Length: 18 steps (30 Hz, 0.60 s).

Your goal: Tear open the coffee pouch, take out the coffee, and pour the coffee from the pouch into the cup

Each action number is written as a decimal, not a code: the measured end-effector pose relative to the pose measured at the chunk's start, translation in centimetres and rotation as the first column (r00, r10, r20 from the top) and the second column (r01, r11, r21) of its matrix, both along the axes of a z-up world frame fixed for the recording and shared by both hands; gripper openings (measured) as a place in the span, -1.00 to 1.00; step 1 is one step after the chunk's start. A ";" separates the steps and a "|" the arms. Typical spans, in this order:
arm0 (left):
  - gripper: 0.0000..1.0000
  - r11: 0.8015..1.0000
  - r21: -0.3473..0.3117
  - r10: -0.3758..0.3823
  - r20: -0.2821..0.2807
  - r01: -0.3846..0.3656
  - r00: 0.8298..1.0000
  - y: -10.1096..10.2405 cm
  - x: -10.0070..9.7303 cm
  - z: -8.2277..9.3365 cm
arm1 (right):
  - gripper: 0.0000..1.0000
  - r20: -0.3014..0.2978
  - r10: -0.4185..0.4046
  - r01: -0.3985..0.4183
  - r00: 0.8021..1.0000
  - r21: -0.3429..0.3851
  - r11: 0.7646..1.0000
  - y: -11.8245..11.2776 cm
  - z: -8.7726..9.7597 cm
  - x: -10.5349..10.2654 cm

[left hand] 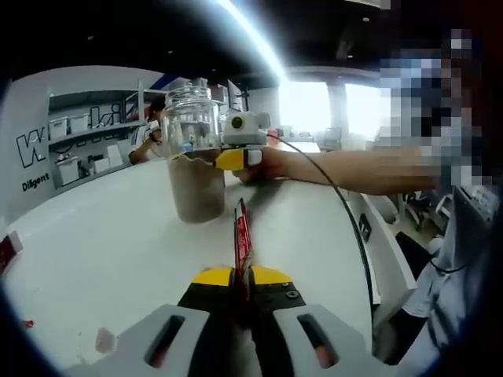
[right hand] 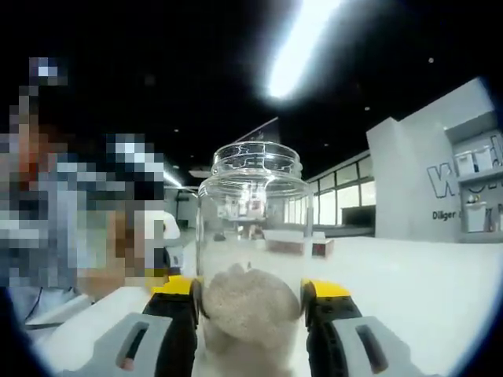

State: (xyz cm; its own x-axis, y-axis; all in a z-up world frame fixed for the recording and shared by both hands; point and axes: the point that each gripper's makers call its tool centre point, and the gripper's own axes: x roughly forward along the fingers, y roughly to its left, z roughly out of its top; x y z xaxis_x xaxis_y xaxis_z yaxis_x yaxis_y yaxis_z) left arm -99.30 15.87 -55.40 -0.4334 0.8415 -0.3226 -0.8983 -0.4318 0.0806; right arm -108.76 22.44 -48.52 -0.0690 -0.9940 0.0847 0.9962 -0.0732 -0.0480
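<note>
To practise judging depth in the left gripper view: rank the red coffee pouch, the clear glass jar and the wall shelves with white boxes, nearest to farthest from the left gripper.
1. Red coffee pouch: clamped edge-on in the left gripper.
2. Clear glass jar: mid-table, ahead and slightly left, brown powder inside, held by the right gripper.
3. Wall shelves with white boxes: far left, beyond the white table.

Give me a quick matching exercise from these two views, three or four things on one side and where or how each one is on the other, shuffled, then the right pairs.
Things:
1. glass jar
2. red pouch
3. brown powder
4. white table

States:
A. pinched edge-on in the left gripper
B. heaped in the bottom of the jar
C. clamped at its sides by the right gripper
D. bearing the jar

Pairs: 1-C, 2-A, 3-B, 4-D
</note>
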 end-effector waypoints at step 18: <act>-0.83 0.999 0.020 -0.041 0.003 0.041 0.999 0.1 0.7 0.5 | 0.08 0.003 0.010 -0.010 1.000 0.004 1.000 -0.1 -0.1 0.2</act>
